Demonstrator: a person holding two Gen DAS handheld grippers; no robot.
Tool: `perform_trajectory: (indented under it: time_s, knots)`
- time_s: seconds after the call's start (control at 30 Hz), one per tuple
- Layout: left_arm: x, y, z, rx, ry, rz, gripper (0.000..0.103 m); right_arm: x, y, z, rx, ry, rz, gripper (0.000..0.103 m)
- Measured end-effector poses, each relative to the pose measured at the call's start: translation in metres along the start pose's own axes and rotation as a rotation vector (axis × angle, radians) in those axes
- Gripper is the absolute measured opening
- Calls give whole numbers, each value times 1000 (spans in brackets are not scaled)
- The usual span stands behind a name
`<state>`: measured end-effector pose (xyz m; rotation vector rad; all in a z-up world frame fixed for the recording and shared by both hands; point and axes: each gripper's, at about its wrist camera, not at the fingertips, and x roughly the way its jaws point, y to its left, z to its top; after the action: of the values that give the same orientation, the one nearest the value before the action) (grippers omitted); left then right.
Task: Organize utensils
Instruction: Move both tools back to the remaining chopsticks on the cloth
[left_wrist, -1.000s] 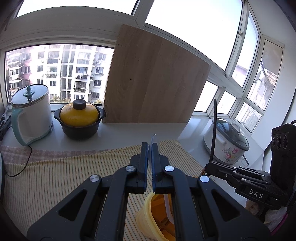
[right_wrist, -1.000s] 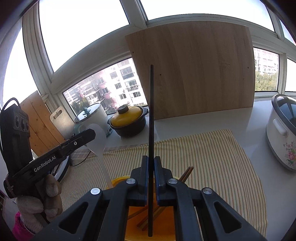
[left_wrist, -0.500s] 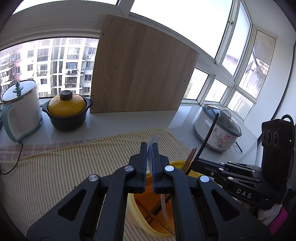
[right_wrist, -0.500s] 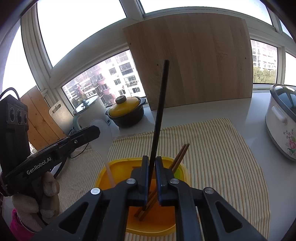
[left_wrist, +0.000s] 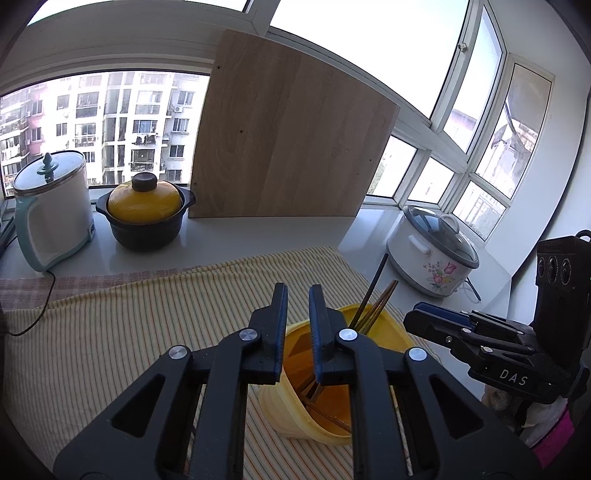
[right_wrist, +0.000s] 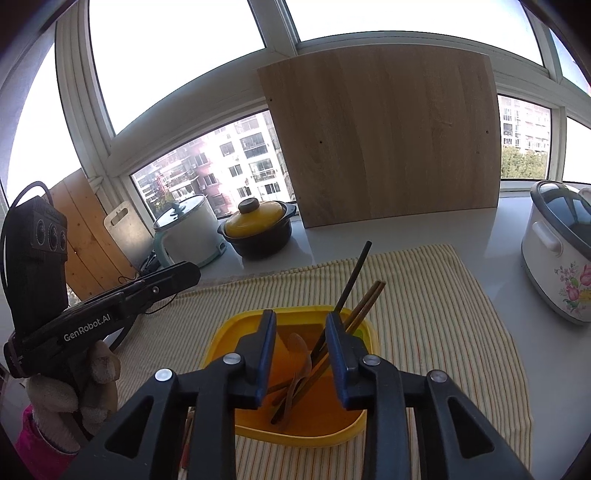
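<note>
- My left gripper (left_wrist: 298, 291) hangs just above the near rim of the yellow container (right_wrist: 295, 373); its jaws are parting, a narrow gap between them and nothing in it.
- My right gripper (right_wrist: 301, 317) sits over the same container, jaws spreading wider than the left's, and nothing is pinched between the pads.
- The black chopstick (right_wrist: 352, 275) leans out of the container, its top past the far rim, just beside my right gripper's right-hand finger; I cannot tell whether they touch.
- A pair of brown chopsticks (right_wrist: 364, 301) leans alongside it, lower ends inside the container.
- A pale spoon (right_wrist: 299, 354) lies inside on the orange floor.
- The container stands on the striped cloth (right_wrist: 424, 295).
- Behind: a wooden board (right_wrist: 384, 136) against the window, a yellow-lidded pot (right_wrist: 258, 225), a floral rice cooker (left_wrist: 432, 249).
</note>
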<state>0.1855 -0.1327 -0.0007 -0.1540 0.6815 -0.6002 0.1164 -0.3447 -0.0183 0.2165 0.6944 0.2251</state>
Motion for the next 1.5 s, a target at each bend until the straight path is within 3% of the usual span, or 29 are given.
perform_trajectory:
  time_s: [0.27, 0.33, 0.47, 0.57, 0.6, 0.73, 0.93, 1.2, 1.5]
  knots:
    - [-28, 31, -15, -10, -10, 56, 9, -21, 21, -16, -42, -5, 50, 35]
    - [-37, 41, -21, -15, -10, 79, 9, -27, 30, -23, -64, -6, 65, 47]
    - [-50, 60, -37, -19, 22, 131, 10, -39, 46, -39, -114, -15, 92, 57]
    - [-57, 74, -51, -29, 59, 154, 29, -44, 58, -51, -144, -17, 114, 64]
    - [-59, 78, -56, -32, 69, 159, 31, -45, 61, -54, -153, -18, 122, 68]
    - [-57, 92, -78, -55, 134, 162, 31, -48, 76, -71, -183, -13, 163, 84]
    - [-42, 100, -109, -65, 231, 156, 31, -32, 97, -94, -257, 75, 189, 96]
    - [-21, 105, -137, -80, 334, 141, 31, 7, 109, -129, -266, 204, 163, 94]
    - [-2, 114, -153, -89, 394, 170, 31, 61, 110, -152, -205, 331, 126, 44]
